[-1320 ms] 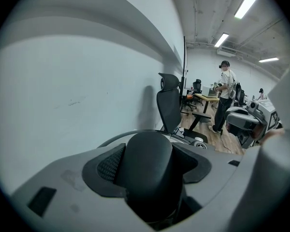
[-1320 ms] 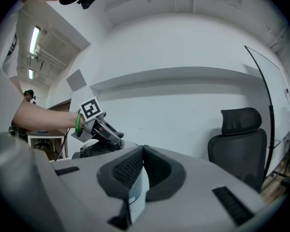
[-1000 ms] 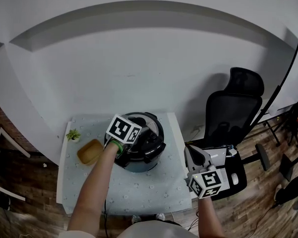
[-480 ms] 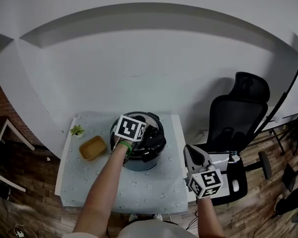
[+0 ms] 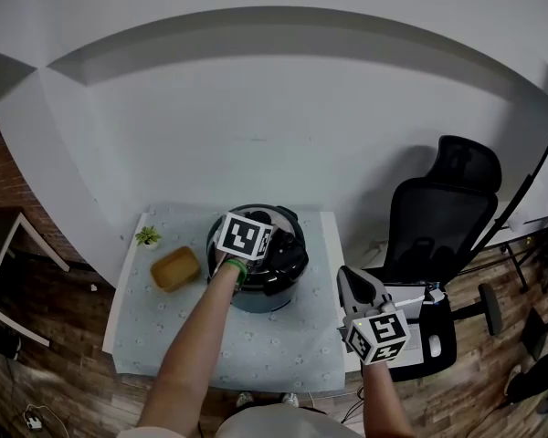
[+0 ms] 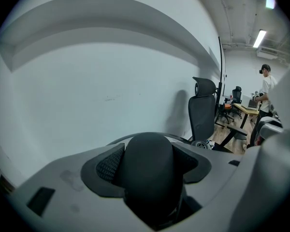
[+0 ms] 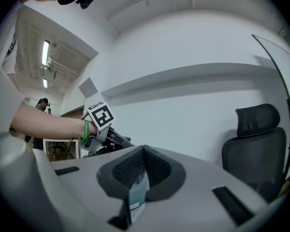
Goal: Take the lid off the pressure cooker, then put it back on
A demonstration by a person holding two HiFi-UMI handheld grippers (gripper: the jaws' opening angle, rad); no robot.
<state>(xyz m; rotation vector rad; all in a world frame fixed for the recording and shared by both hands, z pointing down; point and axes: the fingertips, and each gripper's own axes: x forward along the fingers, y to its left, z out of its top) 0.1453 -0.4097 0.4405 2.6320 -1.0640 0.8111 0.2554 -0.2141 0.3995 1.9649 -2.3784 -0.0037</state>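
Note:
The dark pressure cooker (image 5: 256, 292) stands on the pale table (image 5: 164, 336), with its black lid (image 5: 285, 243) on top. My left gripper (image 5: 263, 248) reaches over the lid from the front left. In the left gripper view its grey jaws are shut on the lid's rounded black knob (image 6: 150, 170), which fills the gap between the pads. I cannot tell whether the lid sits on the pot or is raised. My right gripper (image 5: 352, 288) hangs off the table's right edge, away from the cooker. Its pads (image 7: 157, 170) meet with nothing between them.
An orange-brown container (image 5: 175, 268) and a small green plant (image 5: 148, 236) sit on the table left of the cooker. A black office chair (image 5: 438, 235) stands to the right, close to my right gripper. A white wall runs behind the table. A person (image 6: 266, 81) stands far off.
The head view has shifted a little. My left gripper stays on the lid's knob, and the lid's dark handle has turned slightly to the right. The right gripper has hardly moved.

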